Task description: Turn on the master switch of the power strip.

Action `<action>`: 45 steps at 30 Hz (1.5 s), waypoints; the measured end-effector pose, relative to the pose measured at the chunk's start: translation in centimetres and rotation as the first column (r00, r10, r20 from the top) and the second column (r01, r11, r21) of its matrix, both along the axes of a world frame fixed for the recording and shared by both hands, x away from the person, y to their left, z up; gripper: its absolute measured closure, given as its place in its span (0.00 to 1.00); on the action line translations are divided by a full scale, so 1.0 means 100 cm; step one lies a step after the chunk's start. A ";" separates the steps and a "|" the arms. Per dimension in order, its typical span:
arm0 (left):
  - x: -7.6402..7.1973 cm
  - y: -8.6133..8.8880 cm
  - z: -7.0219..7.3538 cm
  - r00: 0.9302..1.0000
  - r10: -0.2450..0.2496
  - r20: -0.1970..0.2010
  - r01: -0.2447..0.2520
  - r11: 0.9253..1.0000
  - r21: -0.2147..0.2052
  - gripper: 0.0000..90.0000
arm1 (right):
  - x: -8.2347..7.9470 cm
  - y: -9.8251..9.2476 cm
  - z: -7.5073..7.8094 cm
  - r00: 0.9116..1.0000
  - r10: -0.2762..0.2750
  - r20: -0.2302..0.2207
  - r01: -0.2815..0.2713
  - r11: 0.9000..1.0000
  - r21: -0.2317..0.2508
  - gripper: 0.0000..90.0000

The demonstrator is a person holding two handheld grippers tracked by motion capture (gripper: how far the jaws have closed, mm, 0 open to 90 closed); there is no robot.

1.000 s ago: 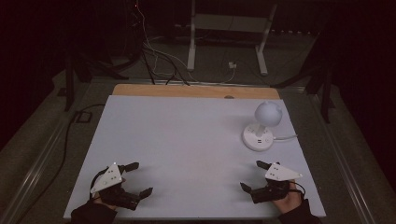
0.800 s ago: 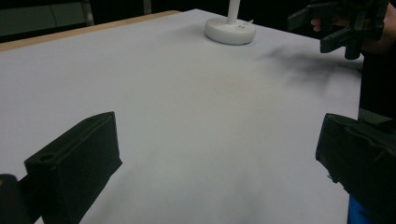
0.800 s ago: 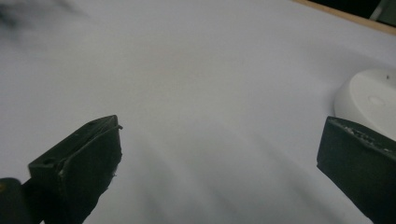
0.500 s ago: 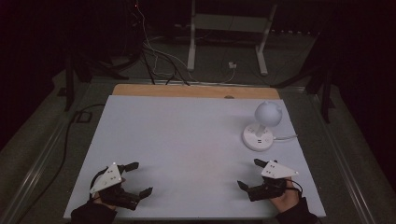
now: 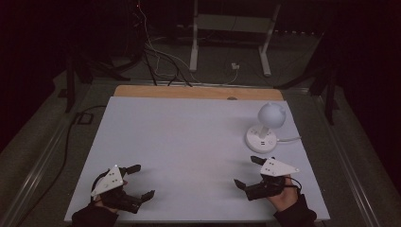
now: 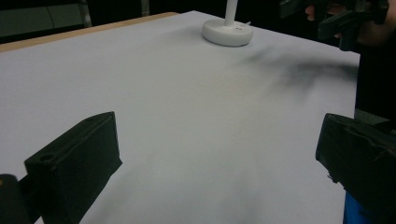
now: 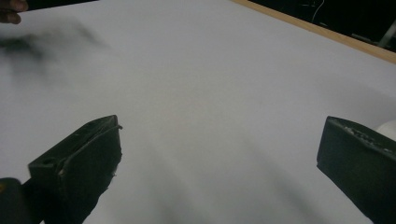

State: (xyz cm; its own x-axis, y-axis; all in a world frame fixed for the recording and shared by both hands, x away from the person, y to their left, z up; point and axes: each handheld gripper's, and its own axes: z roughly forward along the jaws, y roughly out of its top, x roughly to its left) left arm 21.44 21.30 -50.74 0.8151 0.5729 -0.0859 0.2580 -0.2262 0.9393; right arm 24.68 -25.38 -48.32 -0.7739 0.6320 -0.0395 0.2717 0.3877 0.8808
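My left gripper (image 5: 142,180) rests low over the white table (image 5: 189,137) near its front left corner, jaws wide apart and nothing between them. In the left gripper view its black jaws frame bare table, gripper (image 6: 219,154) open. My right gripper (image 5: 248,171) sits near the front right, also open and holding nothing; the right gripper view shows the same gripper (image 7: 219,154) over bare white surface. A small white lamp (image 5: 268,123) with a round base and globe head stands just beyond the right gripper; its base (image 6: 228,32) appears far off in the left gripper view.
The lamp's white cable (image 5: 289,139) runs off the table's right edge. A wooden strip (image 5: 198,92) borders the far edge. Beyond it, on the dark floor, lie cables (image 5: 161,56) and a white stand's legs (image 5: 227,42). The other hand and gripper (image 6: 350,21) show at top right.
The right gripper has shifted slightly toward the left and nearer the front edge. The left gripper and lamp stay put.
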 end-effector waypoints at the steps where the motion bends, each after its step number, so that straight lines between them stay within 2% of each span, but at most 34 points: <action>1: 0.000 0.000 0.000 1.000 0.000 0.000 0.000 1.000 -0.001 0.00 | 0.001 0.000 0.001 1.000 -0.003 -0.002 0.003 1.000 0.002 0.00; 8: 0.000 0.000 0.000 1.000 -0.003 -0.002 0.003 1.000 -0.003 0.00 | 0.007 0.000 0.004 0.999 -0.032 0.010 0.032 0.999 0.003 0.00; 19: 0.000 0.000 0.000 1.000 -0.004 -0.005 0.004 1.000 -0.007 0.00 | 0.017 -0.008 0.005 0.994 -0.107 0.017 0.107 0.994 -0.007 0.00; 27: 0.000 0.000 0.000 1.000 -0.006 -0.007 0.006 1.000 -0.009 0.00 | 0.021 -0.021 0.007 0.981 -0.190 0.034 0.191 0.981 -0.016 0.00; 45: 0.000 0.000 0.001 1.000 -0.004 -0.009 0.004 1.000 -0.015 0.00 | 0.032 -0.056 0.008 0.948 -0.317 0.030 0.318 0.948 -0.022 0.00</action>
State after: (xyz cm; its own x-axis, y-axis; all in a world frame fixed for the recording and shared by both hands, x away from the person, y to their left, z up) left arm 21.42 21.32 -50.68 0.8165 0.5682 -0.1019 0.2659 -0.2136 0.9401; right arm 27.89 -31.02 -47.49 -0.5322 0.8432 -0.0763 0.3621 0.3082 0.8797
